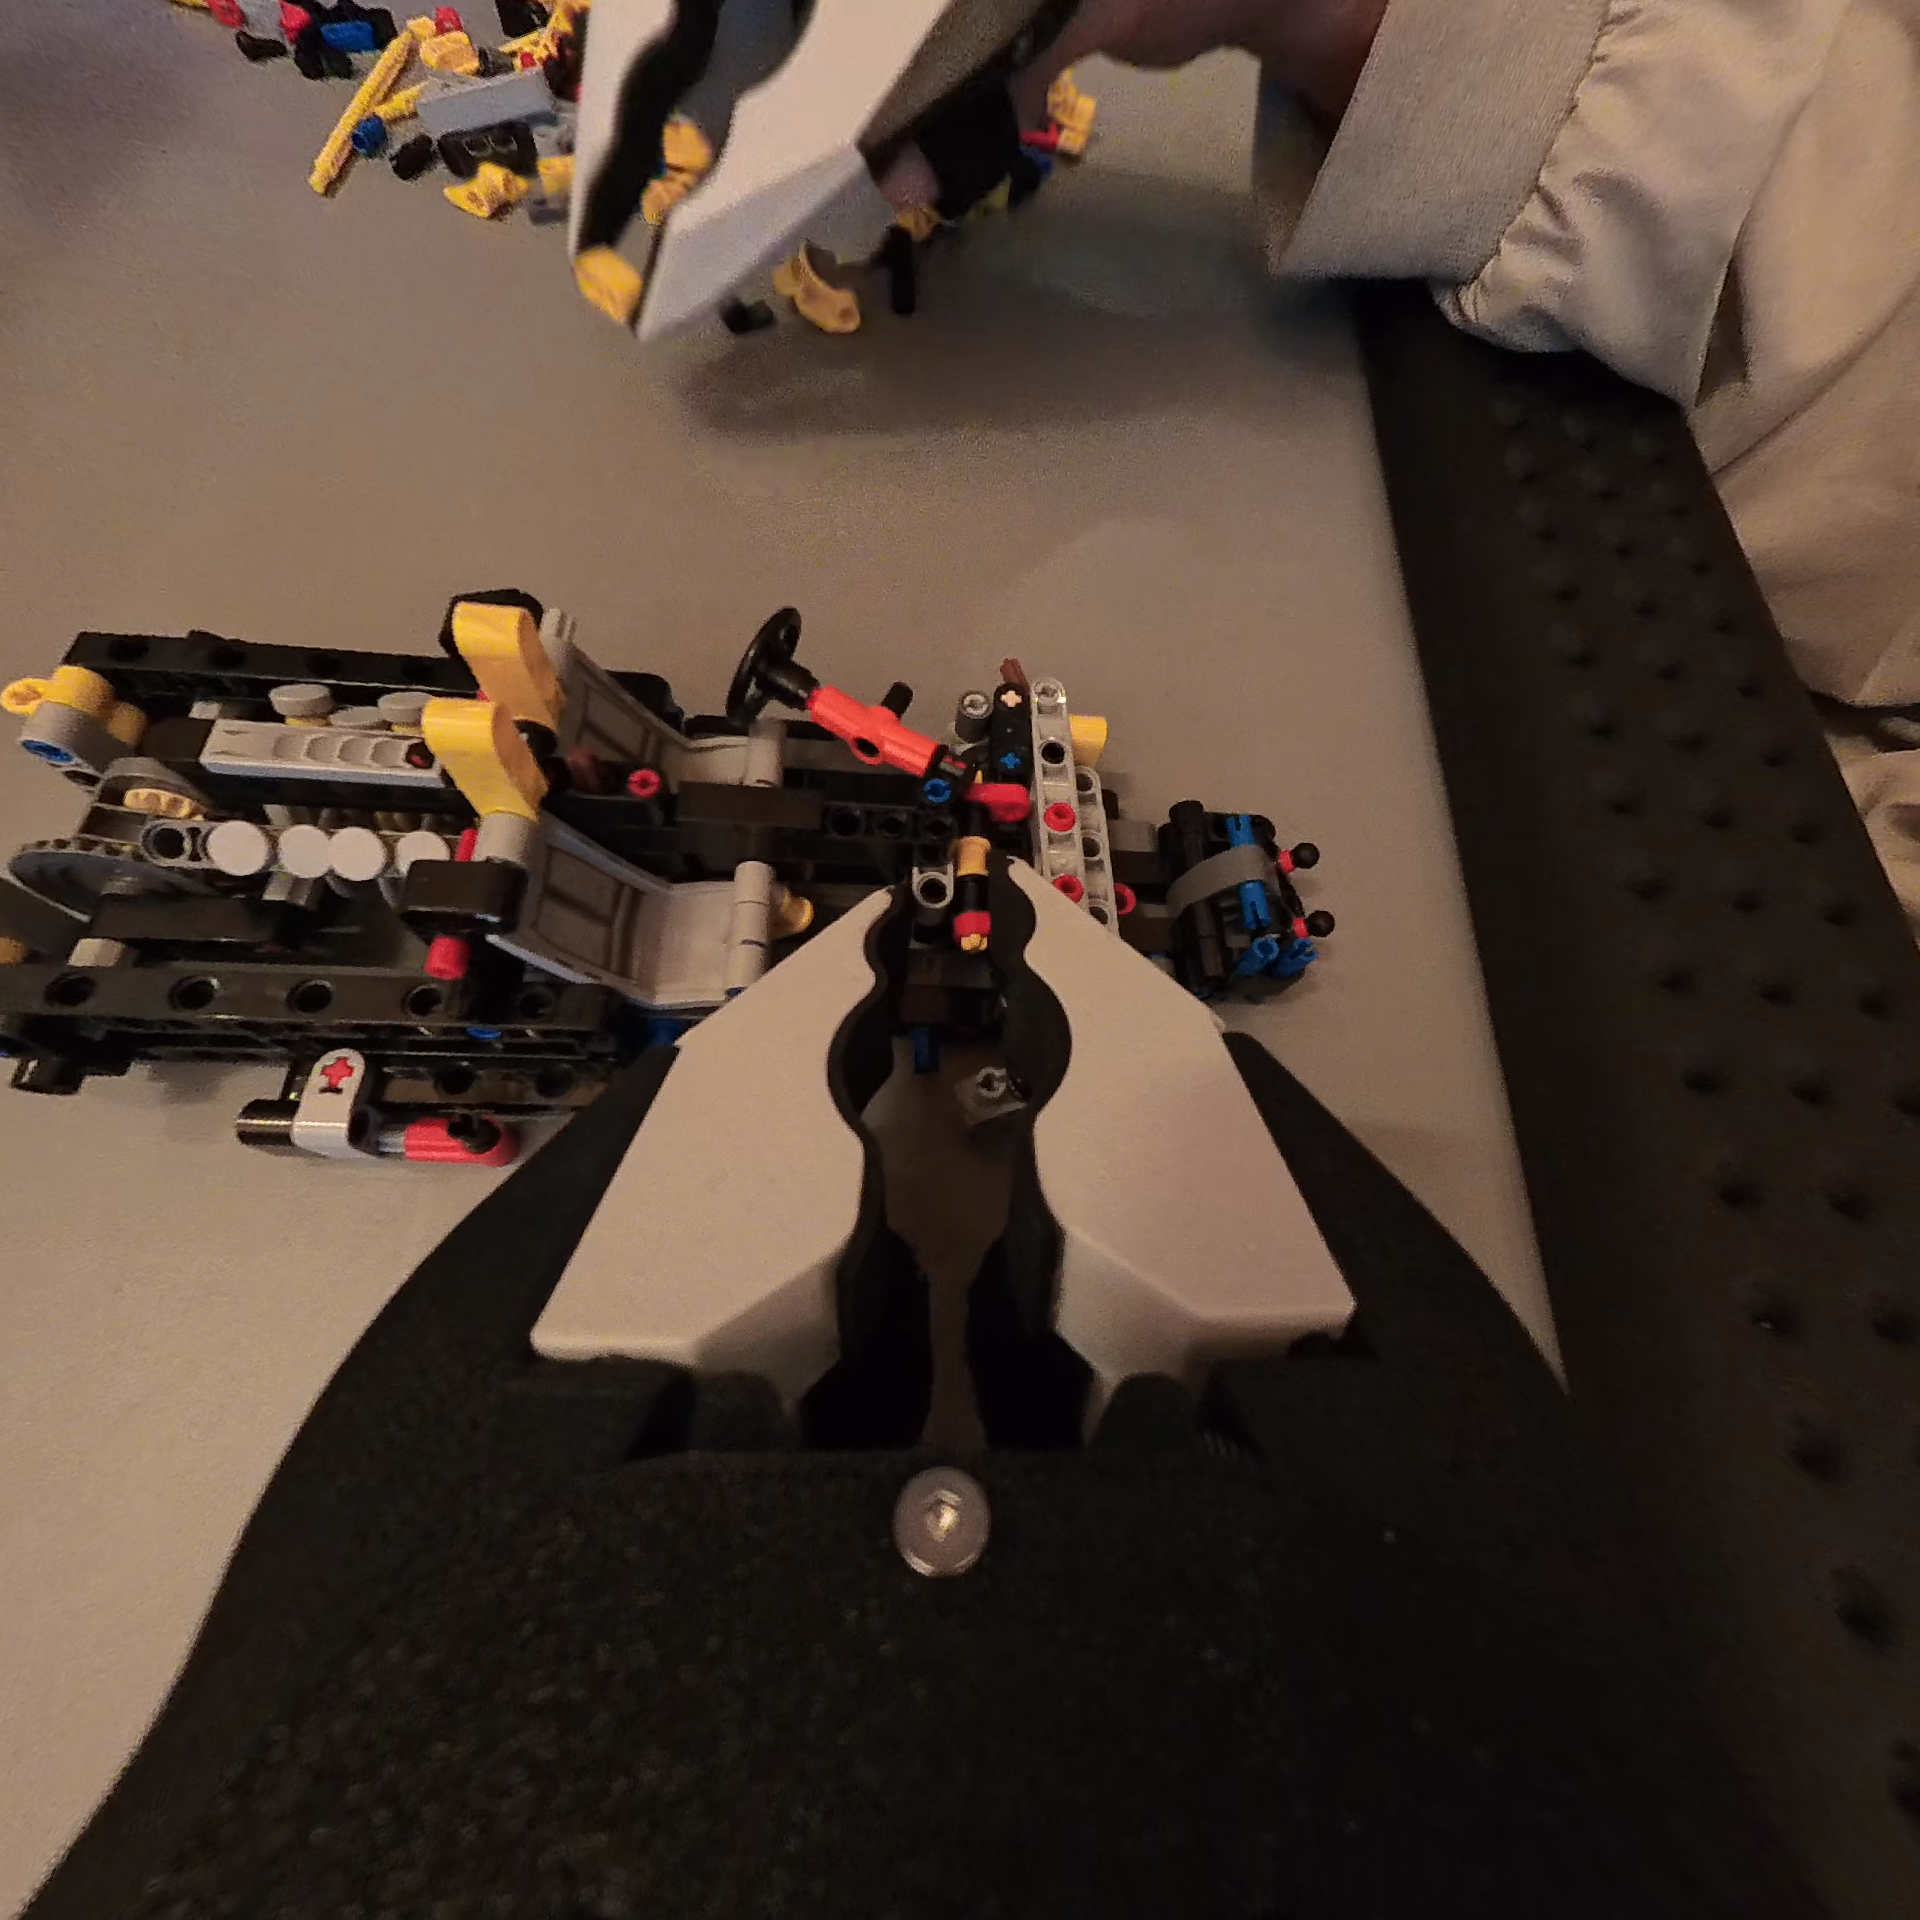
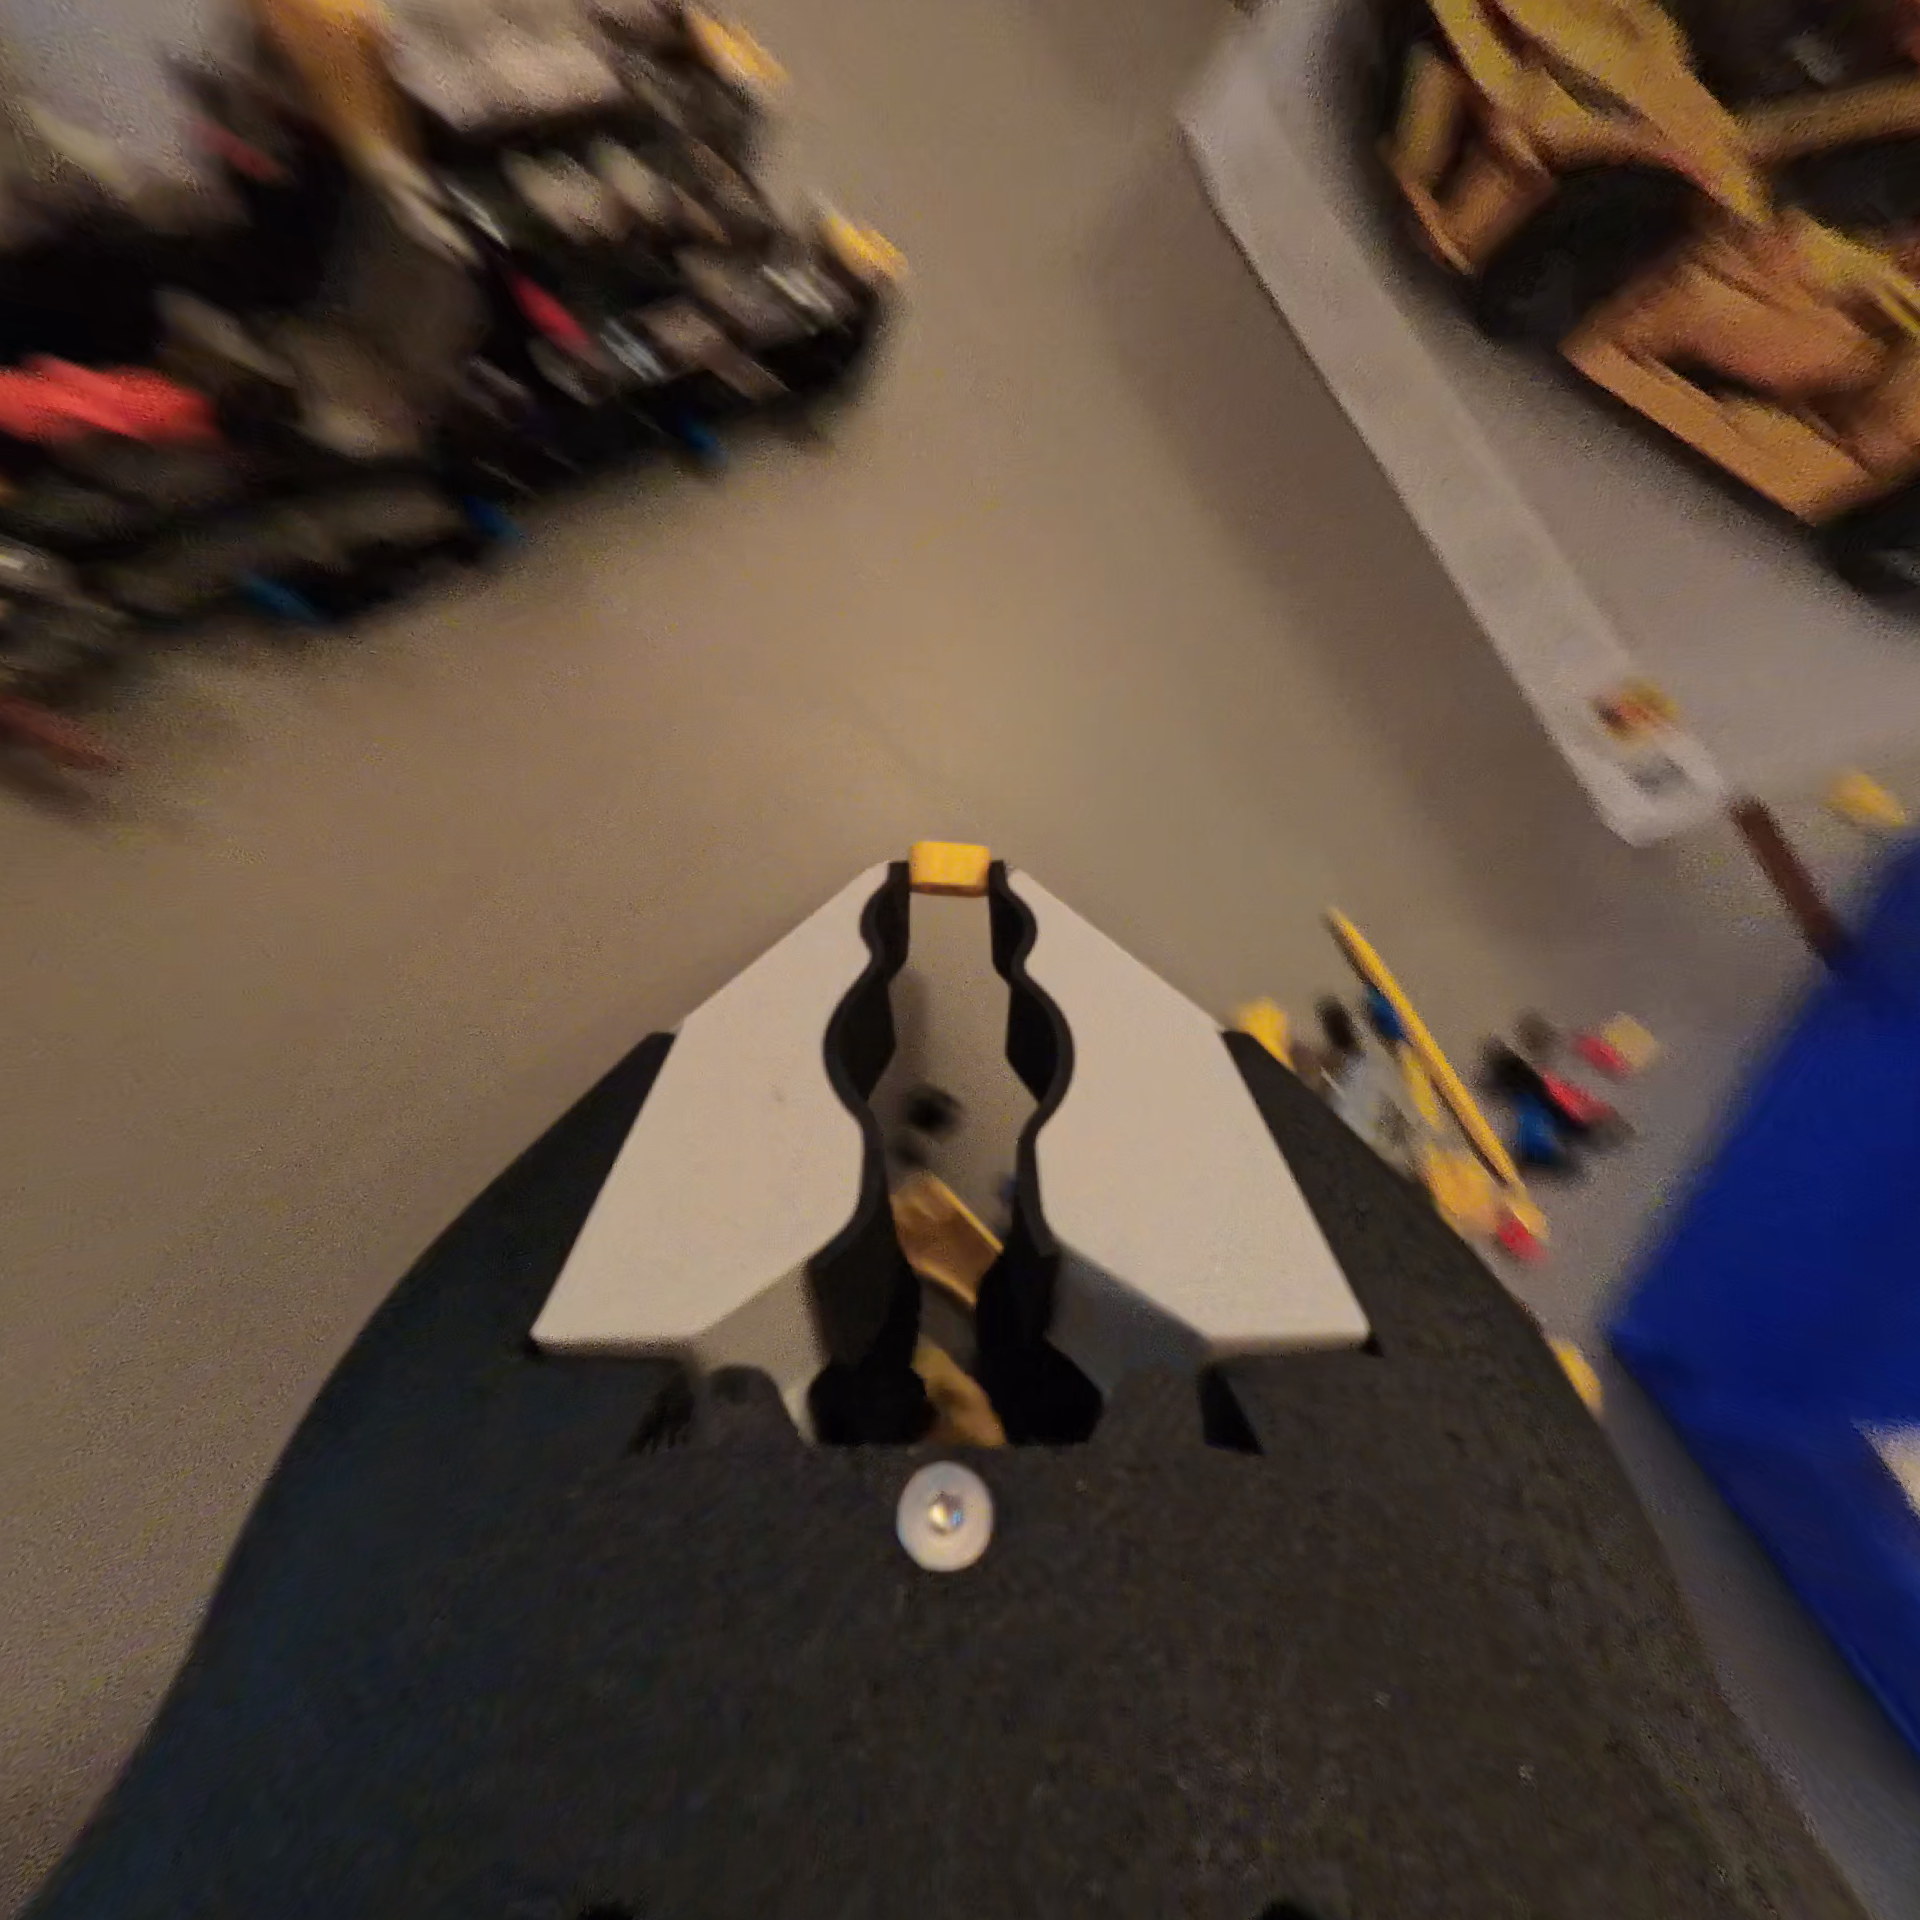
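On the grey tabletop: a half-built brick vehicle chassis lies lengthwise, running from 9 o'clock toward the middle of the left wrist view.
Left gripper: the left gripper sits at the front end of the chassis, its jaws narrow and closed around a small upright stack of black, red and tan pieces there.
Chassis details: two grey seats with yellow headrests sit mid-frame, a black steering wheel on a red rod stands at 12 o'clock from the left gripper's tips, and a blue-and-black cluster forms the nose at 2 o'clock.
Right gripper: the right gripper pinches a small yellow piece at the very tips, jaws narrow around it, above bare tabletop.
Right gripper seen from the left: it hangs at 11 o'clock, above the near edge of the loose parts and well apart from the chassis; a pale sleeve lies at 1 o'clock.
Loose parts: a scatter of yellow, black, red and blue pieces spreads at 11 o'clock in the left wrist view.
Right wrist surroundings: the chassis appears blurred at 10 o'clock, an open booklet showing a yellow vehicle lies at 2 o'clock, and a blue box stands at 4 o'clock beside more loose parts.
Table edge: a dark dimpled mat borders the table at 3 o'clock in the left wrist view.
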